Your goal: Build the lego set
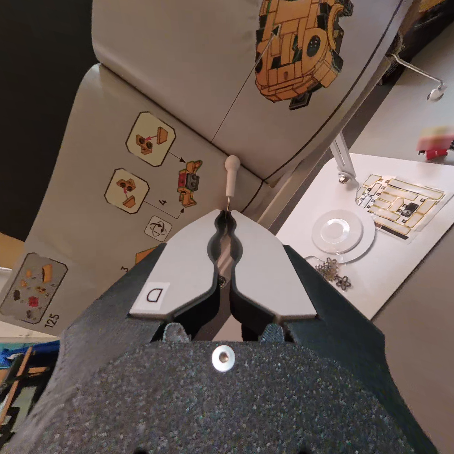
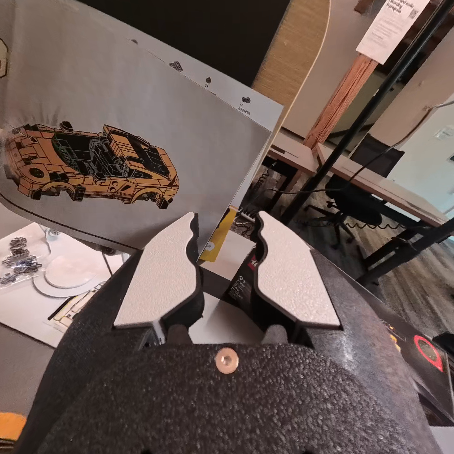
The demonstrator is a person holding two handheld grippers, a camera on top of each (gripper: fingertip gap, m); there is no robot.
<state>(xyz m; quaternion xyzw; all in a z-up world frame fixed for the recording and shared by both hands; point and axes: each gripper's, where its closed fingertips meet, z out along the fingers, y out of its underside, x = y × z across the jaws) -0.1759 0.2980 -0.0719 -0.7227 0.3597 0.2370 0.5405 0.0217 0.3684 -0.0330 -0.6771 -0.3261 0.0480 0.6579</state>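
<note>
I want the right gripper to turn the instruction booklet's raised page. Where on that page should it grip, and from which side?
Grip the raised page at its free right edge, low down near the bottom corner, coming in edge-on from the right. That edge stands nearly upright and bare just past the open right gripper, so one finger can likely slide behind it and one in front. The left gripper is shut on a pin tool.

Black office chair (image 2: 353,206) beside desk (image 2: 383,181); wooden post (image 2: 344,98); black pole (image 2: 363,118); paper notice (image 2: 390,29).
</note>
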